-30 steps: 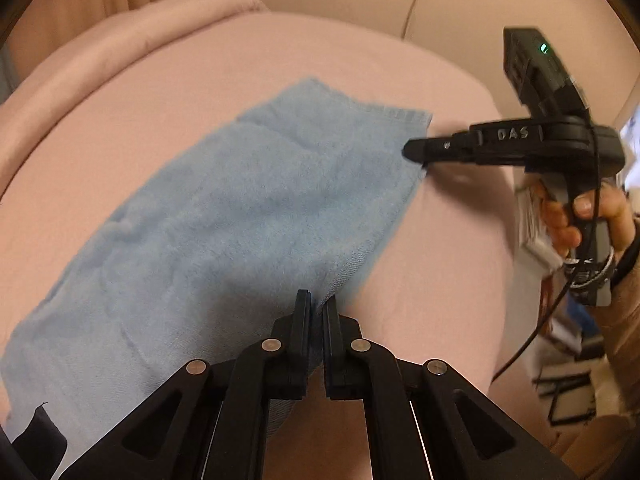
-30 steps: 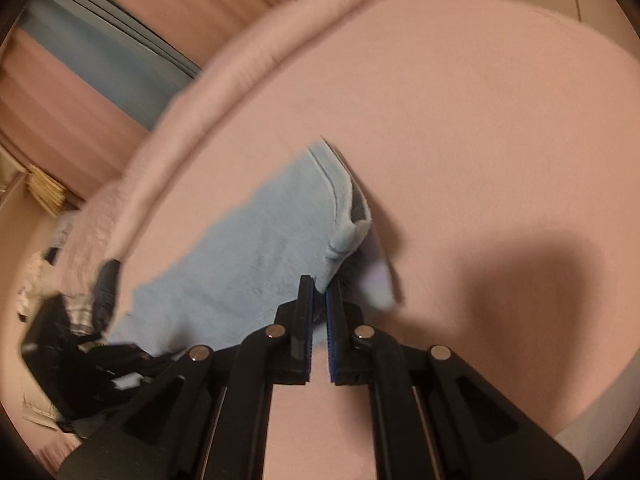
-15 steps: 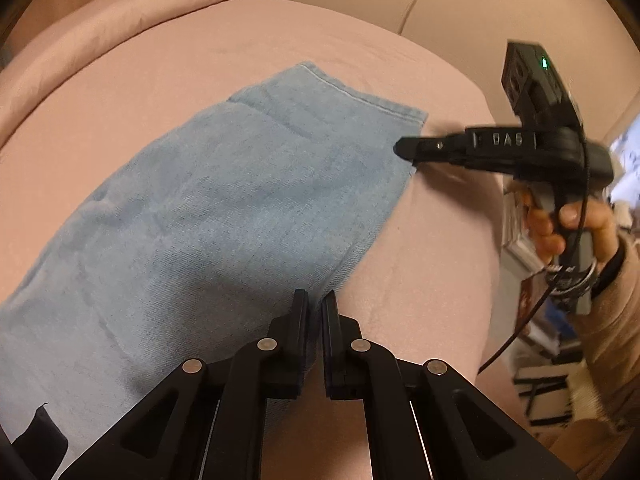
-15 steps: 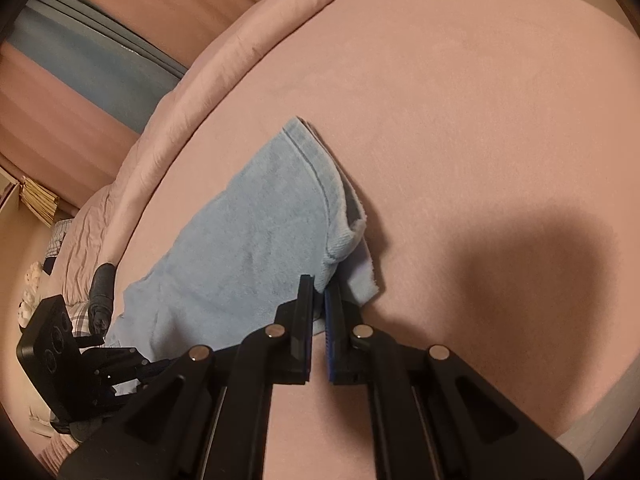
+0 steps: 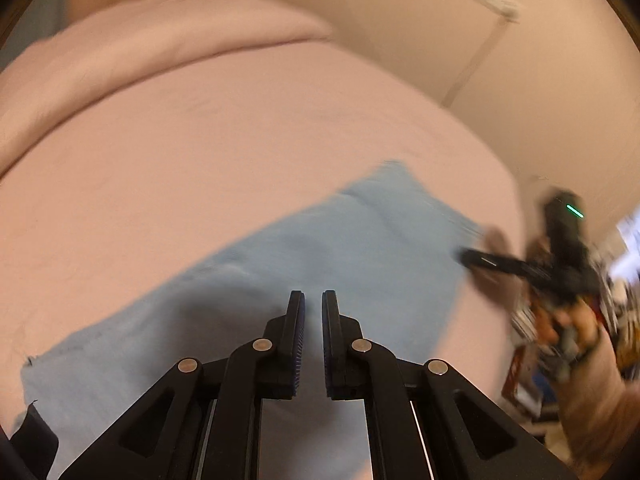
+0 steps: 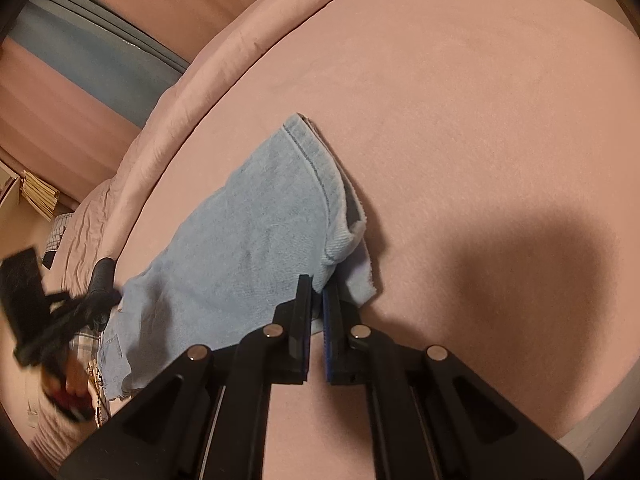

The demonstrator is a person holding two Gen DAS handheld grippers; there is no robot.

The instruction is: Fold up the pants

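Light blue denim pants (image 5: 340,248) lie stretched across a pink bed (image 5: 200,140). My left gripper (image 5: 313,300) hangs over their middle with its jaws shut. Blue cloth fills the slit between them, so it seems to be pinching the pants' side edge. This view is motion-blurred. In the right wrist view that gripper (image 6: 104,276) shows as a dark smear at the pants' (image 6: 248,240) left end. My right gripper (image 6: 317,292) is shut on a corner of the leg hem, which curls up there. The left wrist view shows it (image 5: 468,258) at the hem's right corner, held by a hand (image 5: 576,320).
A rolled pink duvet (image 5: 140,48) runs along the far side of the bed, with a beige wall (image 5: 540,80) behind it. Curtains (image 6: 80,52) hang at the left. Floor clutter (image 5: 624,280) lies past the bed's right edge. The mattress edge (image 6: 592,428) falls away at lower right.
My left gripper has swung from the pants' near side edge to over their middle, rising a little and rolling. The right gripper has stayed shut on the hem corner.
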